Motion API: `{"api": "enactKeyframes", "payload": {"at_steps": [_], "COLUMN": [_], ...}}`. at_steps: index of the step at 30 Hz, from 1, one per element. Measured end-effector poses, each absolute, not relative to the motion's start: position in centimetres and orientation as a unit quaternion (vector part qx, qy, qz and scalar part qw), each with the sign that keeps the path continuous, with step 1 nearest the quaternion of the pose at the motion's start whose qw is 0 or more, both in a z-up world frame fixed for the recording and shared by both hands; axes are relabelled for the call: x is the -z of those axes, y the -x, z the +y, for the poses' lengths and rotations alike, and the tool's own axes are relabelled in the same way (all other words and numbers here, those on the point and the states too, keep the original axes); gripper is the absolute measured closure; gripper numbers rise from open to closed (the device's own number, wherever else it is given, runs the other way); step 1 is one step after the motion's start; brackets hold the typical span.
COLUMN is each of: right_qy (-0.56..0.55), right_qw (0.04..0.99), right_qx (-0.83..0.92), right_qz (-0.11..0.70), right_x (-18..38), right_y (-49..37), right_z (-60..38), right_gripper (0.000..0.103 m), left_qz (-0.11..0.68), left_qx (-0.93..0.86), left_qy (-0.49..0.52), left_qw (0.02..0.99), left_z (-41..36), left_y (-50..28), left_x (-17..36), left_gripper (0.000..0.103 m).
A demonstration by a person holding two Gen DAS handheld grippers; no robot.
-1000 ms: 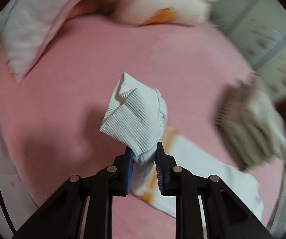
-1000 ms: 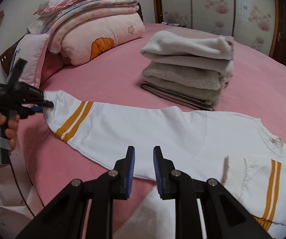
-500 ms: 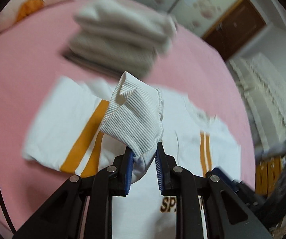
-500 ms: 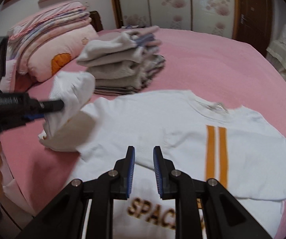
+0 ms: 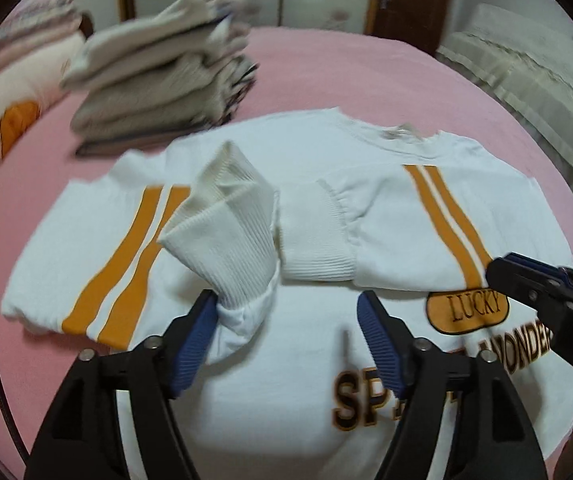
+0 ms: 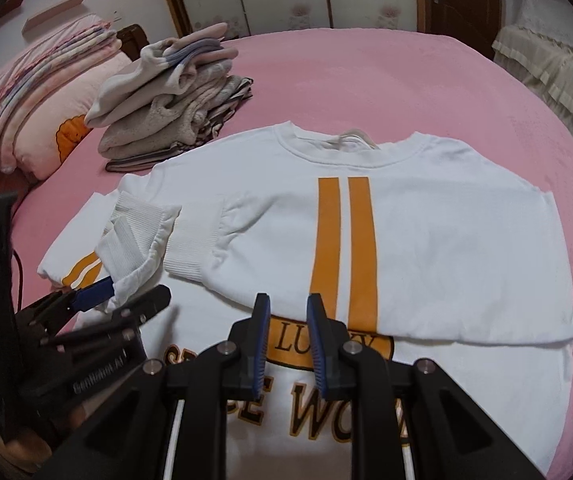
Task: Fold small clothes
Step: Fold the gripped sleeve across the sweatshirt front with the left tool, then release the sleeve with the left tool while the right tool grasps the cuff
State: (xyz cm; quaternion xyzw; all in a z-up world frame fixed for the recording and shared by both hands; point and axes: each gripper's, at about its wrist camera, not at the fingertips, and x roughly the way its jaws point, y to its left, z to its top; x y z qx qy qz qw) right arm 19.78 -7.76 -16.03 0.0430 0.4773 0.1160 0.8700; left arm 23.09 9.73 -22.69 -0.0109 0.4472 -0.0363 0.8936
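folded clothes stack (image 5: 158, 80) motion-blurred, sweatshirt (image 5: 286, 420) lettering partly covered by fingers, hem cut off

My two wrist views look steeply down, close over the bed (image 6: 426, 92). Both share the sweatshirt (image 5: 286, 400) (right view sharper).

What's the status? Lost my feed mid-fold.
Left gripper opening, sleeve cuff against one pad. Right gripper empty over sweatshirt. Both sleeves folded in. Nothing blocking.
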Motion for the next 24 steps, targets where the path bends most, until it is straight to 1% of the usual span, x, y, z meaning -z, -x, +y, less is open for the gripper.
{"api": "enactKeyframes", "payload": {"at_steps": [5, 10, 13, 18, 21, 24], "right_qy": [-0.054, -0.055, -0.056, -0.062, -0.074, -0.107], "right_qw": [0.870, 0.869, 0.868, 0.857, 0.843, 0.821], "right_qx": [-0.107, -0.115, -0.131, -0.174, -0.201, -0.222], "right_qz": [0.478, 0.478, 0.476, 0.480, 0.494, 0.515], "right_x": [16.2, 15.8, 15.4, 14.8, 15.2, 16.3], "right_y": [-19.4, -19.5, -19.9, -21.6, -22.9, -24.2], "right_z": [-8.9, -9.4, -8.7, -6.2, -4.8, -3.8], "right_gripper": [0.084, 0.084, 0.084, 0.084, 0.084, 0.084], "left_qz": [0.426, 0.422, 0.414, 0.395, 0.396, 0.399], "left_qx": [0.084, 0.081, 0.059, -0.013, -0.068, -0.107], "left_qy": [-0.003, -0.004, 0.014, 0.048, 0.089, 0.136], "left_qw": [0.901, 0.903, 0.908, 0.917, 0.912, 0.900], "left_z": [7.9, 7.9, 10.0, 15.8, 19.9, 23.8], "left_y": [-23.2, -22.3, -21.2, -18.4, -16.9, -15.7], "left_x": [21.7, 21.5, 20.8, 19.9, 20.4, 21.4], "left_gripper": [0.030, 0.030, 0.030, 0.030, 0.030, 0.030]}}
